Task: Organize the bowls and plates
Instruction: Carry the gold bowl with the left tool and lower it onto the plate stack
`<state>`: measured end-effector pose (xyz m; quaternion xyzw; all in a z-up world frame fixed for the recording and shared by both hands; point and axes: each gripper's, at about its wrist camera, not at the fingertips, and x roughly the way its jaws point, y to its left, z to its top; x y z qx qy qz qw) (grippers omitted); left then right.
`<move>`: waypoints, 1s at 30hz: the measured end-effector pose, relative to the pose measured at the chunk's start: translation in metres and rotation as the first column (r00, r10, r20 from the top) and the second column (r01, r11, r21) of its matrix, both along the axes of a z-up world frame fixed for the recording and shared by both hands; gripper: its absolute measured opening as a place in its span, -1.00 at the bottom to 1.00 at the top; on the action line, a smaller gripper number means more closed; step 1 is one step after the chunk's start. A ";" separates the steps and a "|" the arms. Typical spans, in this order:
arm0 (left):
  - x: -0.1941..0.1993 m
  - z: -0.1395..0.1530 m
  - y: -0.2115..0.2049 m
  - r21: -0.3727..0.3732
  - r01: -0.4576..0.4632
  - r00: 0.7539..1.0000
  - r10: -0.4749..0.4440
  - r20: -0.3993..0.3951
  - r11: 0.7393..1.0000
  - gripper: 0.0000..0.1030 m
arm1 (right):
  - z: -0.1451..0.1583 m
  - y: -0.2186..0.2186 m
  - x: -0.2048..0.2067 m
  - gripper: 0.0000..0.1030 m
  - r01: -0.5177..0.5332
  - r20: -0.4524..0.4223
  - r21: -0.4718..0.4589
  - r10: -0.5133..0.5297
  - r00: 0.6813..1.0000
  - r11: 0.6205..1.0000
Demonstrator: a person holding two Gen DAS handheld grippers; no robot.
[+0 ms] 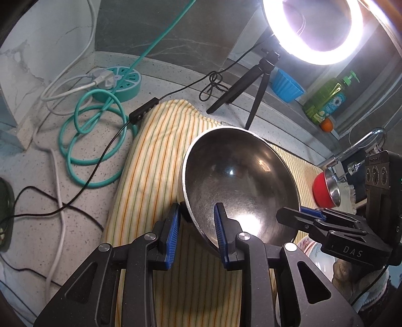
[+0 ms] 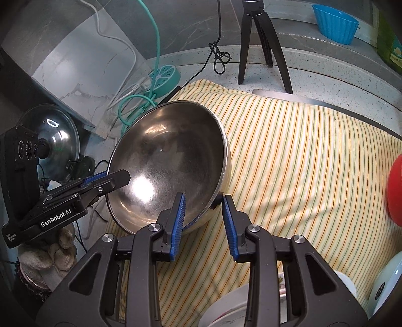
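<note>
A large steel bowl (image 1: 238, 176) (image 2: 170, 151) hangs tilted above a yellow striped cloth (image 1: 155, 156) (image 2: 301, 156), gripped at opposite sides of its rim. My left gripper (image 1: 197, 221) is shut on the near left rim, with one pad inside the bowl and one outside. My right gripper (image 2: 204, 218) is shut on the near right rim in the same way. Each gripper also shows in the other's view: the right gripper (image 1: 301, 213) at the bowl's right edge and the left gripper (image 2: 113, 178) at its left edge, each held by a gloved hand (image 2: 50, 251).
A red bowl with a steel inside (image 1: 326, 188) (image 2: 395, 191) lies on the cloth to the right. White dishes (image 2: 226, 309) sit below the right gripper. A ring light's tripod (image 1: 251, 90) (image 2: 253, 45), a blue cup (image 1: 286, 86) (image 2: 335, 22), teal cable loops (image 1: 93, 146), a pot lid (image 2: 55, 135) and a faucet (image 1: 361, 143) surround the cloth.
</note>
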<state>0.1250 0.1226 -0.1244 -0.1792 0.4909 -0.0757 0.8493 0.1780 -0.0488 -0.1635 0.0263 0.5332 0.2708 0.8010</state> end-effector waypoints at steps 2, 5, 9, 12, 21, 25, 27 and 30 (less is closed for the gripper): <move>-0.005 0.001 -0.001 -0.004 -0.002 1.000 0.002 0.003 1.000 -0.53 | 0.000 -0.002 -0.005 -0.39 -0.002 -0.002 0.002 0.002 1.000 1.000; -0.012 0.002 -0.001 -0.006 -0.002 1.000 0.002 0.006 1.000 -0.53 | 0.000 -0.004 -0.012 -0.39 -0.005 -0.003 0.003 0.005 1.000 1.000; -0.023 0.002 -0.002 -0.006 0.002 1.000 -0.002 0.004 1.000 -0.53 | 0.002 -0.005 -0.022 -0.39 -0.010 -0.002 0.004 0.010 1.000 1.000; -0.031 0.001 -0.001 -0.014 -0.002 1.000 0.002 -0.001 1.000 -0.53 | 0.002 -0.006 -0.032 -0.39 -0.017 -0.002 0.003 0.017 1.000 1.000; -0.058 0.000 -0.003 -0.020 -0.009 1.000 0.009 -0.009 1.000 -0.53 | -0.001 -0.006 -0.059 -0.39 -0.033 -0.014 0.003 0.033 0.999 0.999; -0.069 -0.004 -0.003 -0.025 -0.018 1.000 0.018 -0.022 1.000 -0.53 | -0.005 -0.006 -0.068 -0.39 -0.045 -0.020 -0.004 0.045 0.999 0.999; -0.074 -0.006 -0.003 -0.027 -0.022 0.999 0.022 -0.029 0.999 -0.53 | -0.008 -0.006 -0.072 -0.39 -0.051 -0.027 -0.006 0.051 0.998 0.999; -0.081 -0.007 -0.003 -0.038 -0.032 0.999 0.030 -0.034 0.999 -0.53 | -0.010 -0.008 -0.076 -0.39 -0.058 -0.037 -0.005 0.058 0.998 0.998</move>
